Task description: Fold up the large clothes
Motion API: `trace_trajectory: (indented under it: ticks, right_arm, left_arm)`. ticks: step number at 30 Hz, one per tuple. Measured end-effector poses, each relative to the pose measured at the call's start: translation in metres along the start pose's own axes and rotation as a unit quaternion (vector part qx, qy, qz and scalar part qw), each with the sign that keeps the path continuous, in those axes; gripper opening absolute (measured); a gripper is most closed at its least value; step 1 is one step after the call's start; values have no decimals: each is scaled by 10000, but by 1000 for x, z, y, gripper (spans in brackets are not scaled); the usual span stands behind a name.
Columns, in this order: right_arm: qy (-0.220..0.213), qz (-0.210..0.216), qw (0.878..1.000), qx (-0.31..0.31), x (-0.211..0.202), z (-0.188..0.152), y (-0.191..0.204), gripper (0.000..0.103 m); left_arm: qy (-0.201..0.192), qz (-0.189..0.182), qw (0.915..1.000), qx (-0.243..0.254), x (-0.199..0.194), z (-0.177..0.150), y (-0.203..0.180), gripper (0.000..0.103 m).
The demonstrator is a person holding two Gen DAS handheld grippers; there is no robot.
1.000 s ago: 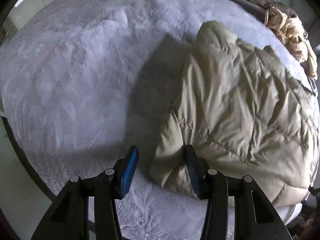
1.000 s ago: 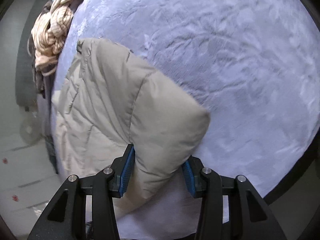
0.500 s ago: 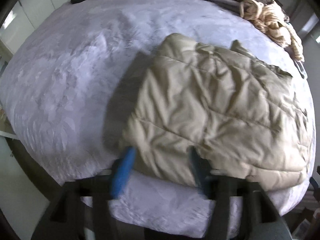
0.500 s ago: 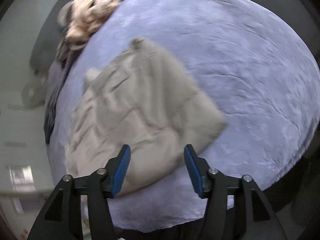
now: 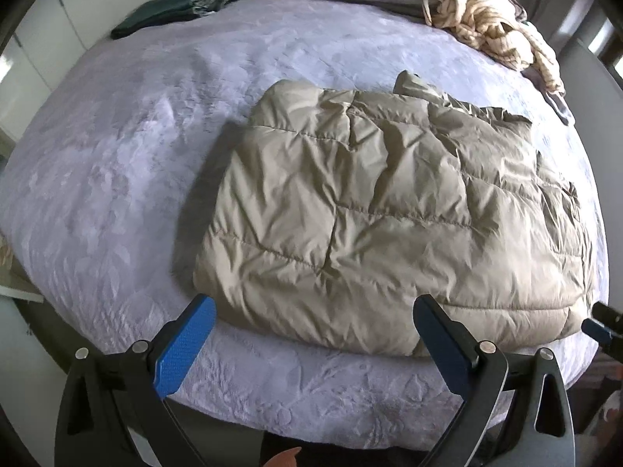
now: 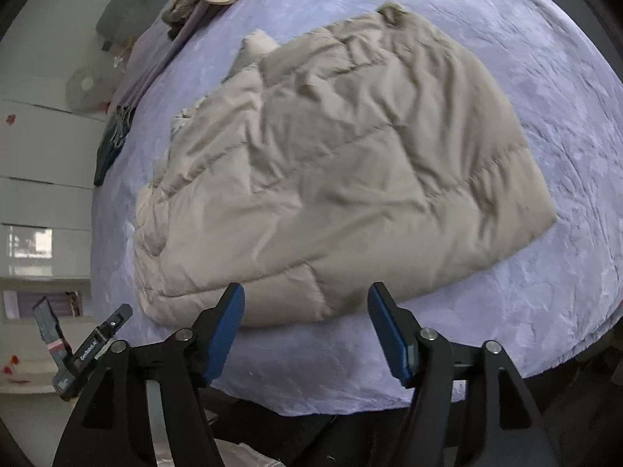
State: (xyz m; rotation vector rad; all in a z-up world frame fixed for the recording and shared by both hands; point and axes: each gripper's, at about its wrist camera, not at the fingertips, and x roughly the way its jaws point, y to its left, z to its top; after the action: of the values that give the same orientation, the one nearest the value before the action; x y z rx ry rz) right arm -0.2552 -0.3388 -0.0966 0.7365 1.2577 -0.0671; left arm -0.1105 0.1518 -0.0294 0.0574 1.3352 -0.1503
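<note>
A beige quilted puffer jacket [image 5: 389, 210] lies folded into a rough rectangle on a bed covered by a pale lavender blanket [image 5: 117, 148], close to the bed's near edge. My left gripper [image 5: 315, 344] hovers above that near hem, its blue fingers [image 5: 183, 346] opening wide with nothing between them. My right gripper [image 6: 305, 329] hovers over the jacket's near edge too, fingers opening and empty. The jacket looks light, puffy and soft, with a slick, creased shell; I judge it will spring back and slide under a loose pinch. The stitched hem or a corner should give the firmest hold. A heap of cream clothes [image 5: 494, 31] and a dark green garment [image 5: 171, 11] sit at the far side.
</note>
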Motion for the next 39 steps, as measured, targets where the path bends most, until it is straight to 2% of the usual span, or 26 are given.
trace_trajectory:
  ticks: [4, 7, 8, 13, 18, 21, 24, 26, 28, 31, 33, 36, 38, 39]
  right_arm:
    - [-96, 125, 9998, -99, 14, 7, 29, 84]
    - [-40, 178, 9998, -91, 30, 12, 53, 101]
    - [-6, 175, 9998, -121, 37, 13, 63, 103]
    - [-35, 43, 9999, -100, 58, 20, 96, 103]
    - [194, 120, 9997, 126, 80, 29, 117, 103]
    - [280, 5, 9996, 102, 95, 32, 126, 103]
    - [396, -182, 9990, 84, 108, 33, 130, 103]
    - [425, -261, 9987, 105, 112, 33, 129, 103]
    - [442, -282, 9985, 164, 114, 33, 127, 103]
    - [468, -342, 9981, 204, 118, 33, 125, 103]
    - [486, -402, 9978, 187, 120, 32, 126, 103]
    - [508, -472, 9975, 143, 122, 32, 127, 103]
    - [532, -520, 9972, 101, 123, 32, 127, 103]
    - [546, -546, 9970, 85, 124, 32, 127, 103]
  left_arm:
    - [48, -141, 9998, 124, 9, 19, 10, 102]
    - [103, -181, 9995, 240, 16, 36, 23, 102]
    - [124, -193, 9994, 253, 19, 42, 27, 102]
    - [216, -242, 9987, 401, 38, 66, 46, 102]
    - [522, -482, 9965, 441, 63, 78, 57, 102]
    - [618, -712, 9946, 422, 73, 82, 64, 102]
    - [669, -1137, 9907, 337, 82, 90, 77, 102]
    - [793, -1523, 9849, 236, 91, 97, 90, 102]
    - [1062, -1964, 9747, 106, 108, 102, 107, 102]
    - [1324, -2388, 9620, -22, 128, 105, 124, 102]
    - [1544, -2757, 9487, -123, 144, 104, 132, 102]
    - [1835, -3461, 9196, -297, 166, 105, 131, 102]
    - [1927, -3768, 9056, -289, 177, 108, 119, 102]
    - [1954, -3847, 9018, -246, 183, 110, 109, 102]
